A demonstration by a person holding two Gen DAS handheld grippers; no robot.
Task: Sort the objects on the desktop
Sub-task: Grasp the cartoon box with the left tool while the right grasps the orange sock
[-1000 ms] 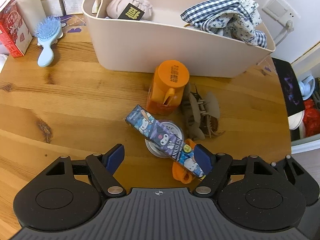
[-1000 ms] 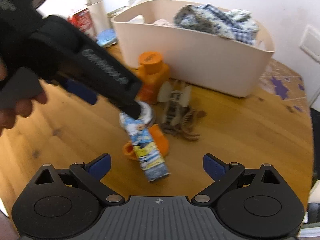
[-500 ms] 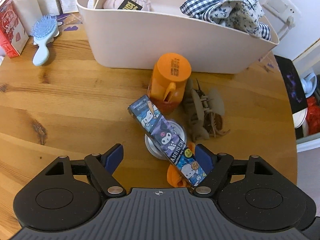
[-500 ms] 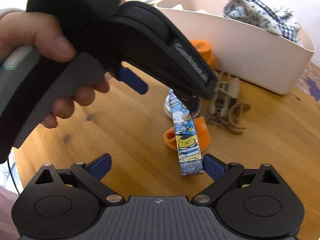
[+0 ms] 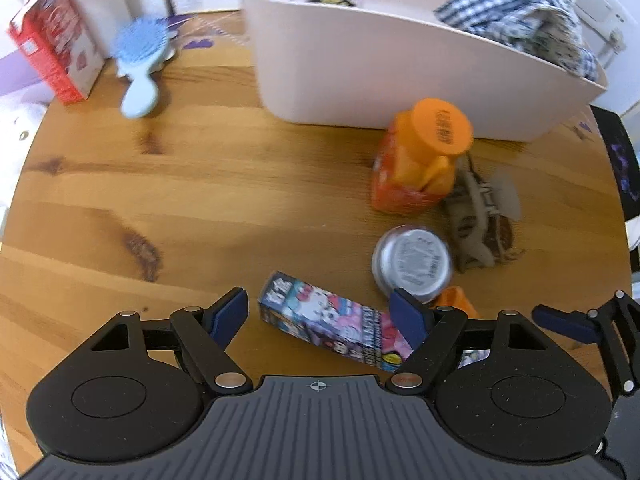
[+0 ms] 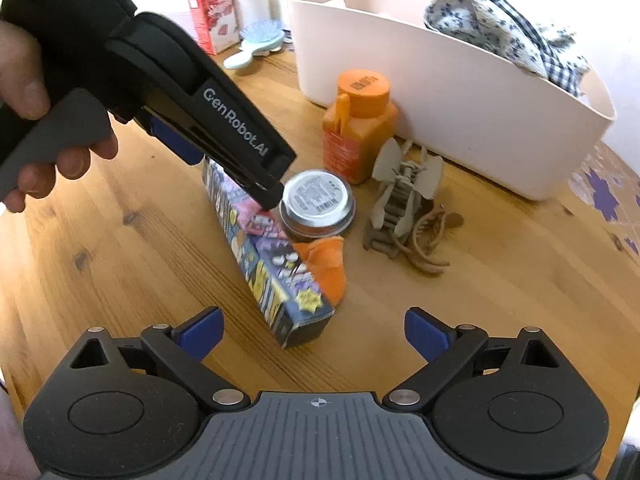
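Note:
A long cartoon-printed box (image 5: 332, 330) (image 6: 264, 256) lies on the wooden table (image 5: 200, 184), resting partly on an orange clip (image 6: 326, 268). My left gripper (image 5: 320, 314) is open, its jaws straddling the box from above; it also shows in the right wrist view (image 6: 224, 168). My right gripper (image 6: 312, 334) is open and empty, just short of the box's near end. Beside the box are a round silver tin (image 5: 412, 266) (image 6: 318, 202), an orange-capped bottle (image 5: 420, 160) (image 6: 358, 120) and beige hair claws (image 5: 480, 220) (image 6: 404, 196).
A white bin (image 5: 400, 60) (image 6: 440, 64) with a checked cloth (image 5: 520, 36) stands at the back. A blue hairbrush (image 5: 140, 68) and a red carton (image 5: 56, 40) sit at the far left. A dark chair (image 5: 620, 160) is past the table's right edge.
The left gripper has swung left and lower over the box. The box has turned and rolled to another face, its far end now off the tin. The right gripper moved closer.

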